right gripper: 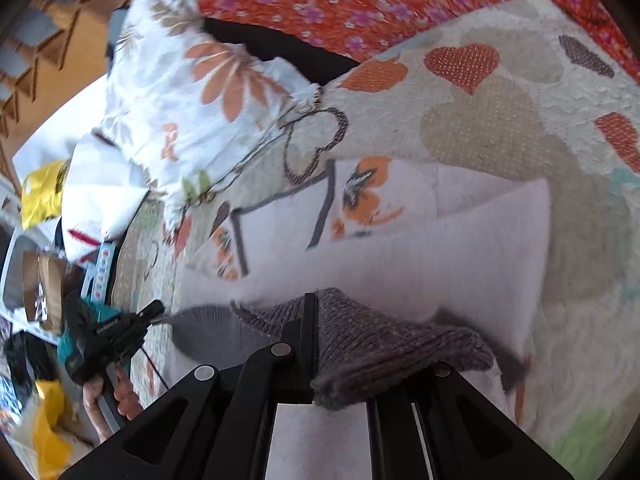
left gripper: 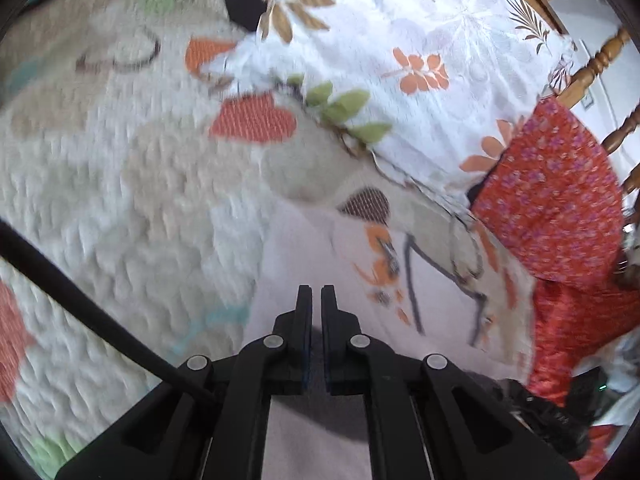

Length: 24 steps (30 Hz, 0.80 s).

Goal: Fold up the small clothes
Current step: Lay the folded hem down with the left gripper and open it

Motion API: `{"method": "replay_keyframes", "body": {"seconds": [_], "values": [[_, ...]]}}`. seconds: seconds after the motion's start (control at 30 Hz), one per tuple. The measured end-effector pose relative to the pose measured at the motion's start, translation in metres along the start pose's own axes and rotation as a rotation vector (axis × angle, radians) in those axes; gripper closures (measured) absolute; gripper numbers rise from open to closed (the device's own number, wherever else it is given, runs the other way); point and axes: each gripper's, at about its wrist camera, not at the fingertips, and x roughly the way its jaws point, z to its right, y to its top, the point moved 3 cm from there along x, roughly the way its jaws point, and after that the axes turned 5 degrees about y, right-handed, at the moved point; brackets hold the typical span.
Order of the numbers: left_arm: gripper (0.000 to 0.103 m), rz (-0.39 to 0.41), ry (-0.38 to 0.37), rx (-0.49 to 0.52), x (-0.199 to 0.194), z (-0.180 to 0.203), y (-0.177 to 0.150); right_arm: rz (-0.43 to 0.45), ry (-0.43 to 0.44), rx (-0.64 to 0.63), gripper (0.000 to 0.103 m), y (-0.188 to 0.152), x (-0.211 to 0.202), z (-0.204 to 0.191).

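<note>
A small pale pink garment (right gripper: 440,248) with orange butterflies and grey trim lies partly folded on a heart-patterned quilt (right gripper: 500,128). It also shows in the left wrist view (left gripper: 304,248). My right gripper (right gripper: 314,300) is shut on the garment's grey ribbed hem (right gripper: 380,340), which drapes over the right finger. My left gripper (left gripper: 316,292) hovers over the pink cloth with its jaws nearly together and nothing between them. The left gripper's teal body (right gripper: 104,340) shows in the right wrist view, held by a hand.
A white floral pillow (left gripper: 420,60) lies beyond the garment. Red flowered cloth (left gripper: 560,208) lies beside it. A wooden chair (left gripper: 600,60) stands behind. Yellow bags (right gripper: 40,196) and clutter sit off the quilt's edge.
</note>
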Motion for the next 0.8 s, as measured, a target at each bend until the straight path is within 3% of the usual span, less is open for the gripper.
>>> {"method": "replay_keyframes", "body": {"seconds": [0.1, 0.23, 0.27, 0.33, 0.37, 0.53, 0.63, 0.67, 0.7, 0.73, 0.8], "values": [[0.099, 0.020, 0.041, 0.009, 0.007, -0.001, 0.005, -0.011, -0.021, 0.009, 0.098, 0.006, 0.015, 0.012], [0.091, -0.006, 0.026, -0.025, 0.010, -0.010, 0.007, 0.003, 0.015, 0.092, 0.096, 0.014, 0.014, 0.032], [0.083, -0.009, 0.031, -0.019, 0.009, -0.012, 0.006, 0.039, 0.005, 0.120, 0.091, 0.018, 0.006, 0.038], [0.069, -0.008, 0.035, -0.005, 0.006, -0.015, 0.004, 0.119, -0.015, 0.154, 0.045, 0.023, -0.012, 0.046], [0.063, -0.009, 0.039, 0.012, 0.004, -0.016, 0.002, 0.155, -0.011, 0.181, 0.040, 0.025, -0.022, 0.051], [0.052, -0.078, 0.062, 0.151, 0.017, -0.005, -0.014, 0.177, 0.004, 0.245, 0.039, 0.025, -0.041, 0.062], [0.054, -0.145, 0.063, 0.229, 0.032, 0.007, -0.027, 0.154, -0.004, 0.230, 0.039, 0.022, -0.039, 0.057], [0.075, -0.166, 0.072, 0.272, 0.038, 0.013, -0.033, 0.148, -0.008, 0.223, 0.039, 0.021, -0.039, 0.056], [0.088, -0.164, 0.106, 0.303, 0.040, 0.017, -0.035, 0.143, -0.012, 0.213, 0.039, 0.019, -0.038, 0.056], [0.090, -0.143, 0.155, 0.336, 0.042, 0.021, -0.037, 0.137, -0.024, 0.197, 0.039, 0.019, -0.036, 0.053], [0.093, -0.113, 0.164, 0.305, 0.038, 0.025, -0.034, 0.128, -0.047, 0.170, 0.039, 0.016, -0.032, 0.051]]}}
